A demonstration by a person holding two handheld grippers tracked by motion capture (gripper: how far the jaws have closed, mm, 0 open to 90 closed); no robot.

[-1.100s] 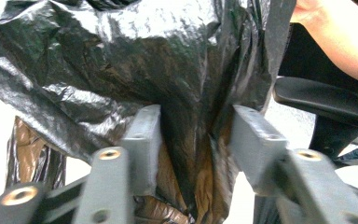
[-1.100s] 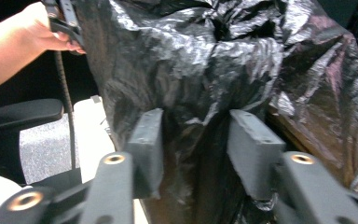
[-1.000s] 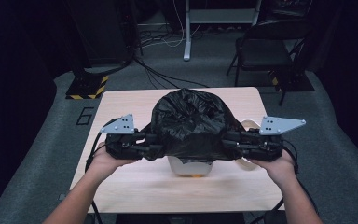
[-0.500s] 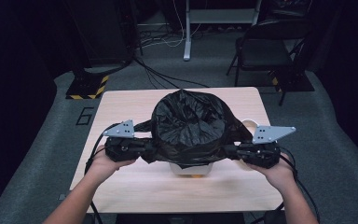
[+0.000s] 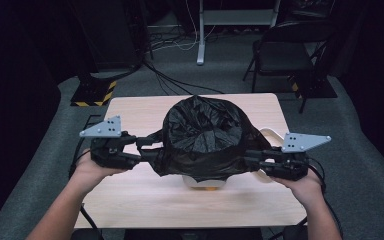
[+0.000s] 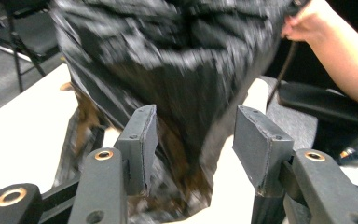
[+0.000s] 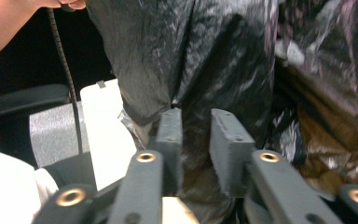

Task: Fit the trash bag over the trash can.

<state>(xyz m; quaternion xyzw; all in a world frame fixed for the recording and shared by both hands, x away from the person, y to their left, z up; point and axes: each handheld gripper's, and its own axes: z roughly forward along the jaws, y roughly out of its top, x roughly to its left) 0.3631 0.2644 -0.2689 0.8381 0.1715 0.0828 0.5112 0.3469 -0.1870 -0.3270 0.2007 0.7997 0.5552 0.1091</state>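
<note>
The black bin bag [image 5: 204, 137], thin, soft and slippery, drapes over a pale bin near the desk's front edge; left gripper [image 5: 149, 148] has just spread its jaws around the hem, while right gripper [image 5: 249, 160] seemingly pinches a fold, the best hold.

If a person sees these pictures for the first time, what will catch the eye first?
First the big crinkled black plastic bag in the middle of the pale wooden table, draped over a whitish container that peeks out beneath it. Next, the left gripper and the right gripper at the bag's two sides; the left's jaws have just been opening, with plastic loose between them. Behind the table stands a dark folding chair.
</note>
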